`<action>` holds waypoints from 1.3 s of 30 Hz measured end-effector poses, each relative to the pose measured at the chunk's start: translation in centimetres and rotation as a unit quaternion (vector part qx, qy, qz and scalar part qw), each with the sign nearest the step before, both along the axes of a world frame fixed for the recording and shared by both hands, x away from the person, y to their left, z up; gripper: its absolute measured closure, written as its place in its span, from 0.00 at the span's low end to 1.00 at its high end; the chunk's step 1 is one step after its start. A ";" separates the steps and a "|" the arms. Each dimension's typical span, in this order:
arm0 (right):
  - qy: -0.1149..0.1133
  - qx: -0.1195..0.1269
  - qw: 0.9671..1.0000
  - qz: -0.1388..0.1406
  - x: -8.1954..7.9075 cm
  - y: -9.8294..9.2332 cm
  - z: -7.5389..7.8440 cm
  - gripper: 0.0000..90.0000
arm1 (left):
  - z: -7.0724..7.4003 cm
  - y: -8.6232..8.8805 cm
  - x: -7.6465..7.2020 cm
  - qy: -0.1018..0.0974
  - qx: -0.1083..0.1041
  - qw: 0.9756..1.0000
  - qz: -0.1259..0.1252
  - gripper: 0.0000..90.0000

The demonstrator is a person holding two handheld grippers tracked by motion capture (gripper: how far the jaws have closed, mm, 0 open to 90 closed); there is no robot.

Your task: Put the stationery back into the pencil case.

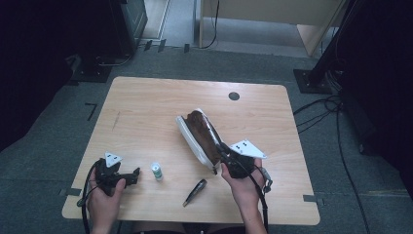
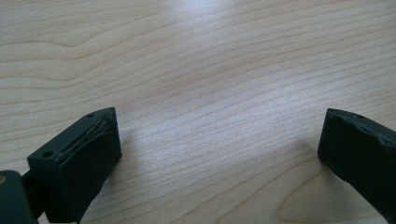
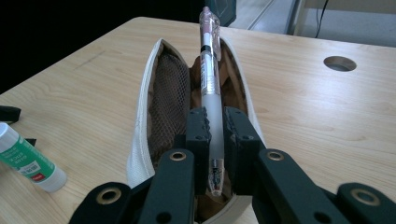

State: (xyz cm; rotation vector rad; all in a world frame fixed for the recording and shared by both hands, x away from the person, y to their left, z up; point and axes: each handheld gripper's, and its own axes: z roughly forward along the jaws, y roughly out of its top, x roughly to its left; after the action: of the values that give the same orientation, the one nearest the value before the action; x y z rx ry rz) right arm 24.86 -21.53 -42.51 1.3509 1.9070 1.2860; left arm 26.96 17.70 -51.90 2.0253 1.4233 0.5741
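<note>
Open white fabric pencil case with brown lining (image 1: 197,136) mid-table on the pale wooden table (image 1: 146,102), clear-barrelled pen (image 3: 209,93) above its opening, green-labelled glue stick (image 1: 156,171) left of it, small dark pen-like item (image 1: 195,192) nearer the person, round cable hole (image 1: 234,96) beyond it

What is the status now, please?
Right gripper shut on clear pen over open white pencil case. Left gripper open, idle. Nothing blocking.

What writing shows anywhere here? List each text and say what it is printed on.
Glue stick: green label with white lettering and a small red patch, too blurred to read.
Pen held in the right gripper over the open pencil case: small dark markings near its tip, too small to read.
Second pen on the table: no text can be made out.
Nothing else carries lettering.
</note>
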 end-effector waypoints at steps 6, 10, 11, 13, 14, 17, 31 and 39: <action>0.012 -0.006 1.000 0.007 0.7 0.8 -0.7 0.90 | 0.0 0.0 0.0 0.000 0.000 1.000 0.000 0.00; 0.022 -0.012 1.000 0.011 1.1 1.2 -1.1 0.90 | 0.0 0.0 0.0 0.000 0.000 1.000 0.000 0.00; 0.025 -0.015 1.000 0.013 1.3 1.3 -1.2 0.90 | 0.0 0.0 0.0 0.000 0.000 1.000 0.000 0.00; 0.028 -0.019 0.999 0.015 1.5 1.4 -1.4 0.90 | 0.0 0.0 0.0 0.000 0.000 1.000 0.000 0.00; 0.030 -0.022 0.999 0.016 1.6 1.5 -1.4 0.90 | 0.0 0.0 0.0 0.000 0.000 1.000 0.000 0.00; 0.036 -0.026 0.999 0.017 2.0 1.7 -1.6 0.90 | 0.0 0.0 0.0 0.000 0.000 1.000 0.000 0.00; 0.063 -0.044 0.997 0.018 3.2 2.1 -2.4 0.90 | 0.0 0.0 0.0 0.000 0.000 1.000 0.000 0.00; 0.069 -0.055 0.996 0.019 3.6 2.4 -2.5 0.90 | 0.0 0.0 0.0 0.000 0.000 1.000 0.000 0.00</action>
State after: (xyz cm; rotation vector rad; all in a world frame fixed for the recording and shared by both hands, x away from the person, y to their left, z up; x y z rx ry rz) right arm 28.47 -19.16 -44.99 1.3853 2.0740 1.1111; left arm 26.96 17.70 -51.91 2.0239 1.4239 0.5741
